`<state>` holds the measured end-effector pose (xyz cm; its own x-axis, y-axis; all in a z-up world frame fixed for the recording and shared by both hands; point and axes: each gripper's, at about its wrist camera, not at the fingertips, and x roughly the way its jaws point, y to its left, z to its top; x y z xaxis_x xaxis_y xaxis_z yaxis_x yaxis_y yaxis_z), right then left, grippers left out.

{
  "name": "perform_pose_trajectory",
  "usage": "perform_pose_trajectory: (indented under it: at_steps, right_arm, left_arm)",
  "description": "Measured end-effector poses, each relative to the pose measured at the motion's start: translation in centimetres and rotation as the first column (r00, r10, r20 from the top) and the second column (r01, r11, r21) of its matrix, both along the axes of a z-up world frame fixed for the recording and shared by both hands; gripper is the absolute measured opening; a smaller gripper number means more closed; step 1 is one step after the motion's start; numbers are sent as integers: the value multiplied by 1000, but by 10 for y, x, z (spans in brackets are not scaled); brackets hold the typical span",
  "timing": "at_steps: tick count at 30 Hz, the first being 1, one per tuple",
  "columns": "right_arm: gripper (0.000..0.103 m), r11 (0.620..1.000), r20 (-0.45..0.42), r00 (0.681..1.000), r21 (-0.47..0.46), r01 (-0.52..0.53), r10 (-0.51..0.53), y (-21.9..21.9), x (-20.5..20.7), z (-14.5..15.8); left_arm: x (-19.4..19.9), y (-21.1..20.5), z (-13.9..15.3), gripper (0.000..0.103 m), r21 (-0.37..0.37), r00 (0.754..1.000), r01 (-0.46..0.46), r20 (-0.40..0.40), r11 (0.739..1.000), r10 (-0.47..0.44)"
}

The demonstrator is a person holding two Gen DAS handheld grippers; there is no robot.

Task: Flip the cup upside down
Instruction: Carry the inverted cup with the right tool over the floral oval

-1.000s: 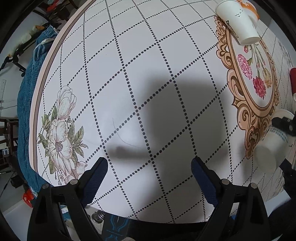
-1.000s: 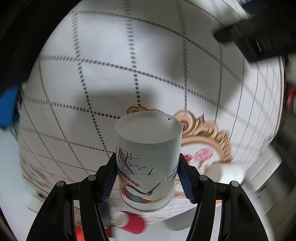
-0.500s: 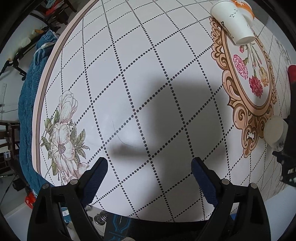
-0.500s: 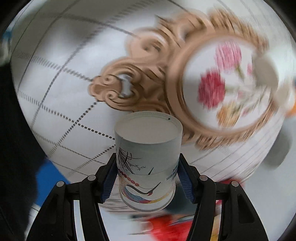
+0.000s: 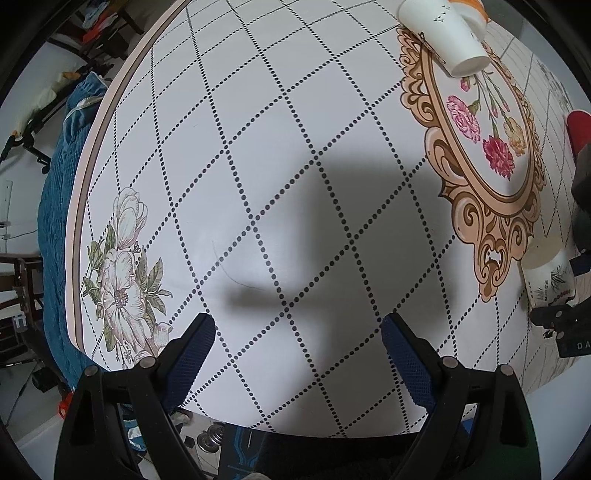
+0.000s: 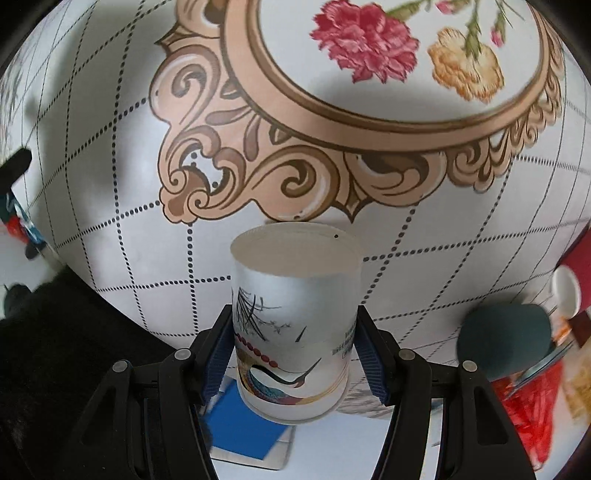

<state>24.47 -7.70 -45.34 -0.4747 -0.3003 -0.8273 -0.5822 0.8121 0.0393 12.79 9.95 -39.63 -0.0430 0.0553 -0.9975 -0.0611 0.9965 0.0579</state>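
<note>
A white paper cup with a painted crane (image 6: 293, 325) sits between the blue pads of my right gripper (image 6: 295, 339), which is shut on its sides. Its flat base points away from the camera toward the table; its rim is toward me. In the left wrist view the same cup (image 5: 548, 275) shows at the right edge, near the table's front edge, base up, held by the right gripper (image 5: 561, 306). My left gripper (image 5: 295, 347) is open and empty above the tablecloth.
The round table (image 5: 258, 147) has a dotted-diamond cloth with an ornate flower medallion (image 6: 369, 110). A second white and orange cup (image 5: 447, 33) lies on its side at the far end. A red cup (image 5: 580, 129) stands at the right. A dark teal object (image 6: 506, 339) lies at the lower right.
My right gripper has swung with the cup, so the view turned from the plain cloth to the medallion; the cup now stands base up near the table. The left gripper stayed open and still.
</note>
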Motion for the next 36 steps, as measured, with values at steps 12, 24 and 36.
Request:
perform_pose_trajectory:
  at_steps: [12, 24, 36]
  right_arm:
    - [79, 992, 3, 992, 18, 123, -123, -13, 33, 1]
    - [63, 997, 90, 993, 40, 70, -73, 16, 57, 14]
    - [62, 980, 306, 942, 180, 87, -140, 10, 44, 54]
  left_arm:
    - [-7, -13, 4, 92, 5, 1000, 21, 5, 1000, -21]
    - [-12, -26, 9, 92, 14, 999, 42, 9, 999, -42]
    - [-16, -27, 16, 92, 5, 1000, 22, 7, 1000, -22]
